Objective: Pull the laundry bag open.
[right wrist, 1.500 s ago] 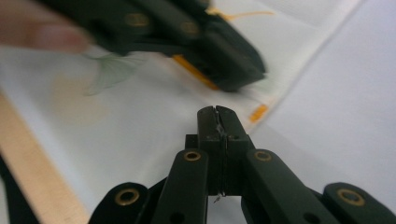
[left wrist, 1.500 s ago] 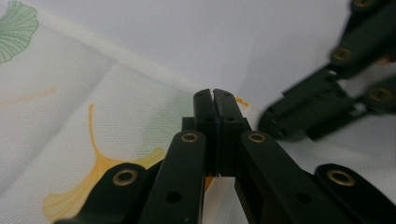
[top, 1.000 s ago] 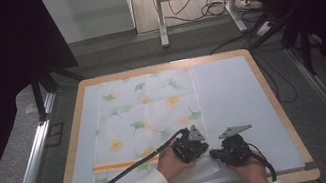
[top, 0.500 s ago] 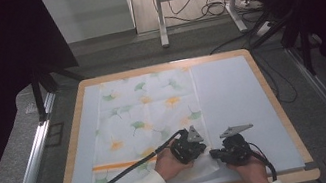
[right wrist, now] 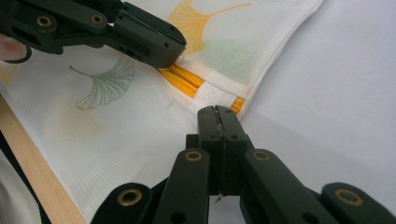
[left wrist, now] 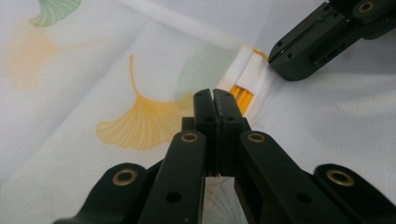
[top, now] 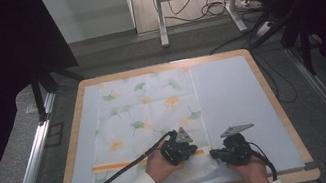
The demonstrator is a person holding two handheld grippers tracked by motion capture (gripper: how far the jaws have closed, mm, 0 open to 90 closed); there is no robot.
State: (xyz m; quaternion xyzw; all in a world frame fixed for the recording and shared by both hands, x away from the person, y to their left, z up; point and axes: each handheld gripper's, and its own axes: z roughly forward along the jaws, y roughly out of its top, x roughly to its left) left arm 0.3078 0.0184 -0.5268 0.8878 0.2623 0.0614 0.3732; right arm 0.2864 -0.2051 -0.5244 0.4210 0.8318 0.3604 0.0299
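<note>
Pinching one ginkgo-print cloth (top: pixel 144 110), two grippers, left gripper (top: pixel 179 145) and right gripper (top: pixel 227 150), keep fingers pressed together.

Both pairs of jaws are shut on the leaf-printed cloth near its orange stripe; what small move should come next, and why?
Probably lift both together and carry the near edge away from the person, folding it. The left gripper and right gripper each pinch the white leaf-printed cloth close to its orange stripe, and the cloth lies flat on the pale blue table mat.
</note>
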